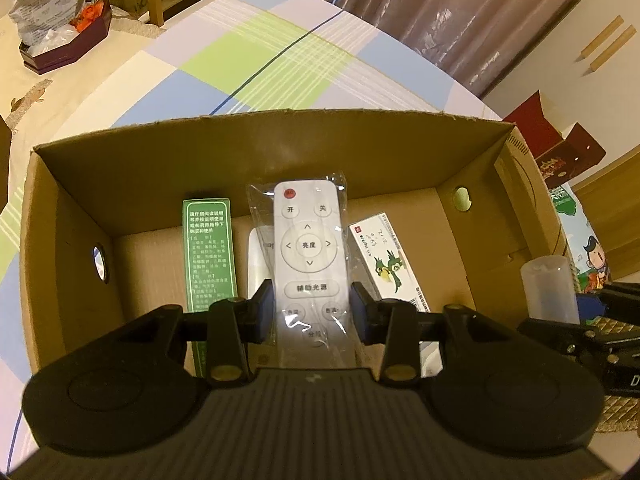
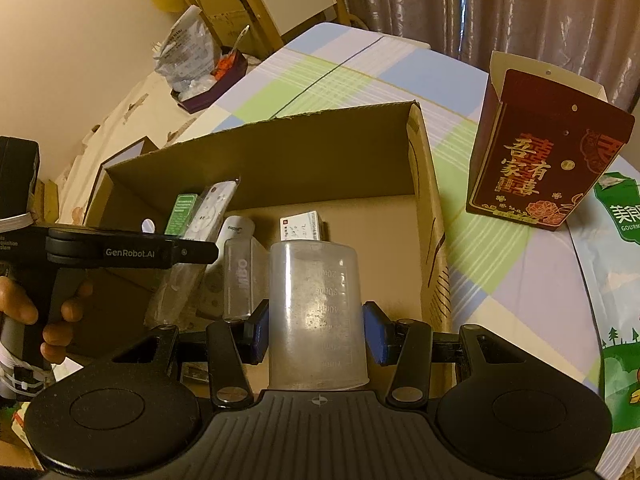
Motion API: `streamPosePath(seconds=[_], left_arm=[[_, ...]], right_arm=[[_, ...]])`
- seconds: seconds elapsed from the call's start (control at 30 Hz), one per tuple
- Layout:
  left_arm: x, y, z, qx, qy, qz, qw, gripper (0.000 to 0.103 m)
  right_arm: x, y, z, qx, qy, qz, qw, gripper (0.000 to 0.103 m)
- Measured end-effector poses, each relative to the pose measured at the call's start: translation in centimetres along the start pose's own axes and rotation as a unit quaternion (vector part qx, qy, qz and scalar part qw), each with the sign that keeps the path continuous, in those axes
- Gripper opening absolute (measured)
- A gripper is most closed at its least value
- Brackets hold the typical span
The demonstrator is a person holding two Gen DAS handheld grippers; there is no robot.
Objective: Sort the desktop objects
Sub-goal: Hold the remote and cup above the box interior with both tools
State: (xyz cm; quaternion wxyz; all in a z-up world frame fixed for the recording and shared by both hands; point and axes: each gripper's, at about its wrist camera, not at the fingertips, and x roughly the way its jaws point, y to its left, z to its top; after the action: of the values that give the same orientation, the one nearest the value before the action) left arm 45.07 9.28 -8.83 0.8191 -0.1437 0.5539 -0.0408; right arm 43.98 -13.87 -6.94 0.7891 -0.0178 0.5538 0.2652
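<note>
Both tools clamped: left tool (image 1: 311,312) on bagged remote (image 1: 308,240), right tool (image 2: 316,330) on measuring cup (image 2: 316,312).

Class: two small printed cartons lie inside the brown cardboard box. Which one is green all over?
The tall green carton with white text, left of the bagged white remote control. The other, to the remote's right, is a white carton with a green bird picture.

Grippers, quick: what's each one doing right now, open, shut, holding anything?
Left gripper: shut on the bagged white remote control, over the cardboard box.
Right gripper: shut on the inverted translucent measuring cup.
</note>
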Motion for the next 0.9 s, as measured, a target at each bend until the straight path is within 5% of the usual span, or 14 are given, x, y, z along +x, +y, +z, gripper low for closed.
streamPosePath(seconds=[0.9], left_arm=[[-0.29, 0.03, 0.07, 0.0, -0.002, 0.0, 1.0, 0.035]], right_arm=[[-0.1, -0.37, -0.13, -0.002, 0.001, -0.008, 1.0, 0.047]])
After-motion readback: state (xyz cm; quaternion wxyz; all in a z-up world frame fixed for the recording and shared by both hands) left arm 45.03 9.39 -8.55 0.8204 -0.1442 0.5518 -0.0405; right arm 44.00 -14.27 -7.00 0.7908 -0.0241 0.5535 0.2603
